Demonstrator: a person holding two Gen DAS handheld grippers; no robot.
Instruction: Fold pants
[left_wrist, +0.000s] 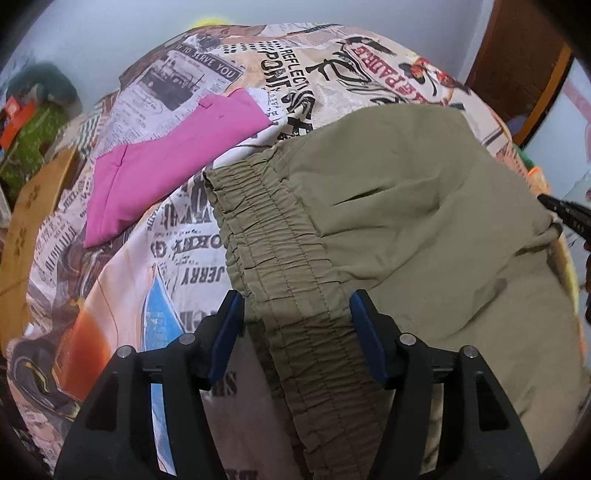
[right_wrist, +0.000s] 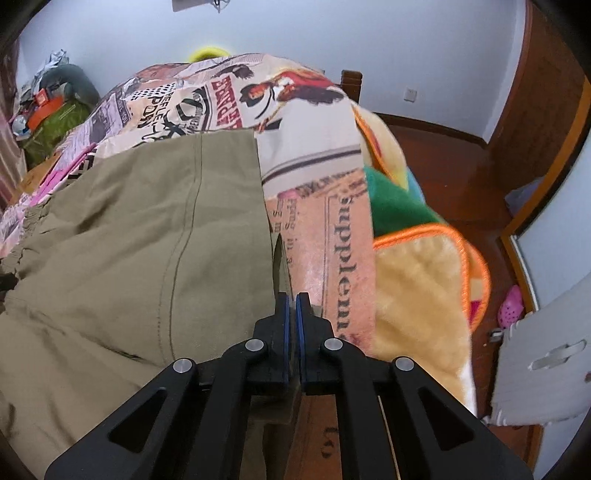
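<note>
Handling: olive pants (left_wrist: 424, 229) look light, limp, likely slippery; lying on printed bedspread (left_wrist: 207, 258).
Left gripper (left_wrist: 297, 334): spread wide, straddling elastic waistband (left_wrist: 266, 236), not pinching.
Right gripper (right_wrist: 293, 325): clenched at pants' hem edge; fabric between pads unclear.
Best hold: gathered waistband, hem corners.

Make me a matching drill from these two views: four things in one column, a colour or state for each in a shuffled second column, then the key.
1. pants
2. folded garment
3. left gripper
4. right gripper

A. pink
B. jaws apart, astride the elastic waistband
C. olive green
D. jaws closed at the pants' edge

Pairs: 1-C, 2-A, 3-B, 4-D
</note>
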